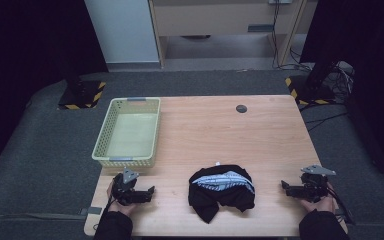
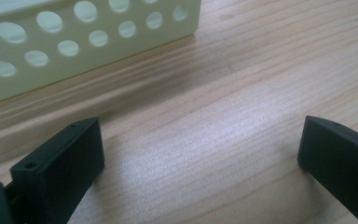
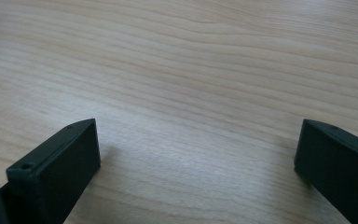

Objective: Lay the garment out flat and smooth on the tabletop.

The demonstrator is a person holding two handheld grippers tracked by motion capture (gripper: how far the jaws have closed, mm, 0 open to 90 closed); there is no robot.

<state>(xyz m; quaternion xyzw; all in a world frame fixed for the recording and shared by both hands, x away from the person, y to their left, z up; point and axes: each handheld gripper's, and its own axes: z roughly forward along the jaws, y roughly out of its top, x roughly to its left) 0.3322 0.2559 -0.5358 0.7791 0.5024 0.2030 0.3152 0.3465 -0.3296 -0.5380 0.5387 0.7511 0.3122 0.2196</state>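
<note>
A crumpled black garment is seen in the lower middle of the high view, lying on the wooden table near its front edge. It is bunched into a loose heap, with a band of white or pale grey patterned fabric shown across its top and a dark flap trailing toward the lower left of the heap. A small white speck, perhaps a tag, is seen at its upper edge. The left gripper is held at the lower left of that view, well apart from the garment, with its jaws pointed toward the heap. In the left gripper view the jaws are spread wide over bare wood, nothing is held between them, and the perforated wall of a pale yellow basket is seen in the upper left. The right gripper is held at the lower right of the high view, also well apart from the garment. In the right gripper view its jaws are likewise spread wide, with bare tabletop between them and nothing touched.
</note>
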